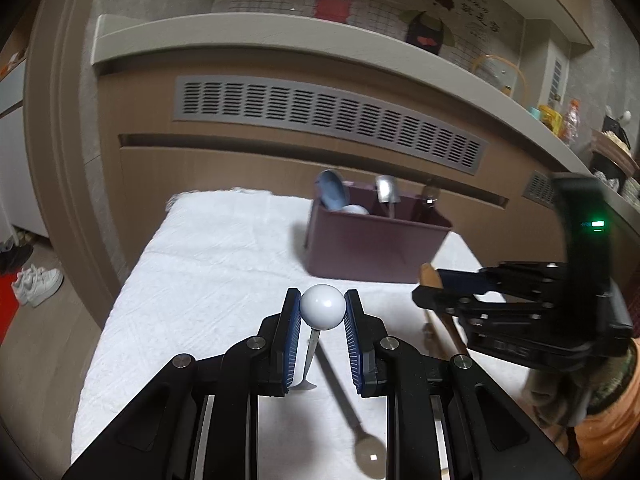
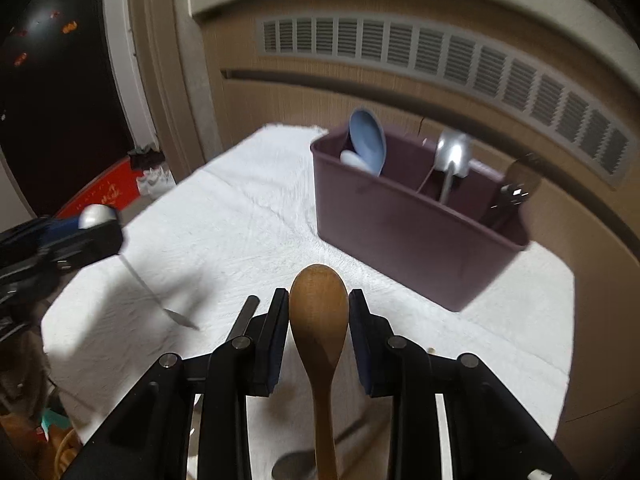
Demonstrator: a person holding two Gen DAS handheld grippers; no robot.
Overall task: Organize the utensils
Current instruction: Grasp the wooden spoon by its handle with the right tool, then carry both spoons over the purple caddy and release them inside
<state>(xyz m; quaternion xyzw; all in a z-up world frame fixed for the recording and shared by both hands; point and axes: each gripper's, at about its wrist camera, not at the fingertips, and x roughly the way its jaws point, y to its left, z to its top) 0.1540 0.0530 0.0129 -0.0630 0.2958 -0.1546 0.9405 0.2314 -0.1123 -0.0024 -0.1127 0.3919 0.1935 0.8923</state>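
The left gripper (image 1: 322,307), at lower centre of the left wrist view, is clamped on the white ball-shaped head (image 1: 322,306) of a slim metal utensil whose blade hangs to the white towel-covered table (image 1: 208,280). The right gripper (image 2: 319,304), lower centre of its own view, has the light brown wooden spoon (image 2: 319,308) between narrowly spread pads; contact cannot be confirmed. The maroon plastic compartmented caddy (image 2: 400,232), upper right, holds a blue ceramic spoon (image 2: 366,144) and a steel spoon (image 2: 454,156).
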